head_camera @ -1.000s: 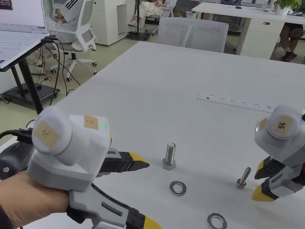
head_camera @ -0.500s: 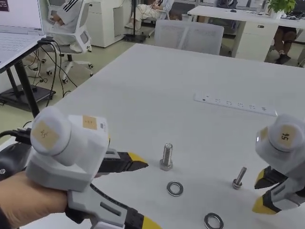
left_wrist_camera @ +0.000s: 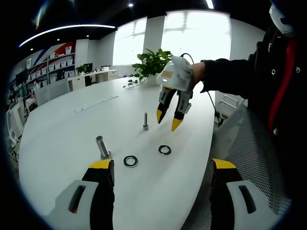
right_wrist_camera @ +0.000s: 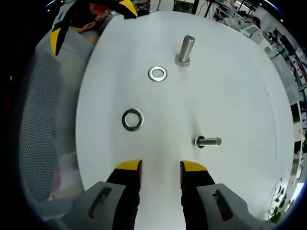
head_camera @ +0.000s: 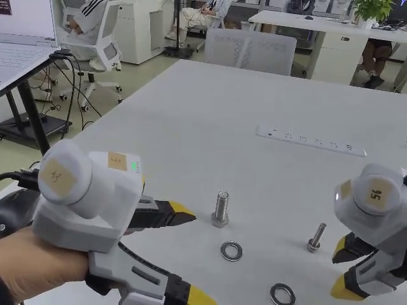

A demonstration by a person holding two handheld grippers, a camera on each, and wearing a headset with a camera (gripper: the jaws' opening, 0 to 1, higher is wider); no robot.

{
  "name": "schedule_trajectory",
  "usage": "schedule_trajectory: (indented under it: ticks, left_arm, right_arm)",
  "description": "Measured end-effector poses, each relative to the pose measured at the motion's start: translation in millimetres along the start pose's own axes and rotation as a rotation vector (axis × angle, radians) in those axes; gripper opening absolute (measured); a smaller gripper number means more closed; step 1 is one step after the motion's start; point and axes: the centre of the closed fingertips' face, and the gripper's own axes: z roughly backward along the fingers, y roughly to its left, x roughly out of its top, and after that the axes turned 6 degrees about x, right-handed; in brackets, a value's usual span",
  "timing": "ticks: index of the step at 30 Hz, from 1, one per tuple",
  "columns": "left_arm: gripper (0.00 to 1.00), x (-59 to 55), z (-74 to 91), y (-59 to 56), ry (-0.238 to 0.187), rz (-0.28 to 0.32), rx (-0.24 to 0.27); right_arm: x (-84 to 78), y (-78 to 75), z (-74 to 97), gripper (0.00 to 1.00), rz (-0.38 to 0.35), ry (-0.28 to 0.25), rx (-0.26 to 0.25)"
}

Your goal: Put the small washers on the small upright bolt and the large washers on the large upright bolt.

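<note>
The large bolt [head_camera: 220, 210] stands upright near the table's middle, and the small bolt [head_camera: 316, 236] stands to its right. One washer [head_camera: 231, 250] lies flat just in front of the large bolt; a second washer [head_camera: 282, 294] lies nearer the front edge. My left gripper [head_camera: 194, 257] hovers left of the large bolt, open and holding nothing. My right gripper [head_camera: 337, 274] hangs open just right of the small bolt. In the right gripper view the jaws [right_wrist_camera: 160, 166] point down at bare table, with the small bolt [right_wrist_camera: 207, 142] and a washer [right_wrist_camera: 133, 119] just ahead.
A white power strip [head_camera: 310, 140] lies across the white table [head_camera: 191, 114] behind the bolts. Chairs, desks and seated people are beyond the far edge. A laptop stand with cables is at the left.
My right gripper has drawn back a little toward the table's near edge, away from the small bolt. The left gripper, bolts and washers have stayed put; the head camera shifted slightly.
</note>
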Motion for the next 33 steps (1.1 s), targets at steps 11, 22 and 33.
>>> schedule_trajectory:
  ticks: [11, 22, 33]
  left_arm:
    - [0.82, -2.2, 3.7, 0.7, -0.005, 0.008, 0.011]
    - [0.82, -3.0, 7.6, 0.8, -0.013, 0.015, 0.028]
    - [0.82, -5.5, 11.9, 0.1, -0.014, 0.019, 0.040]
  right_arm:
    - [18.2, 16.8, -10.3, 0.33, 0.052, 0.004, 0.034]
    - [37.0, 28.4, -21.9, 0.33, 0.109, 0.010, 0.064]
    - [52.1, 38.6, -33.6, 0.33, 0.154, 0.016, 0.087]
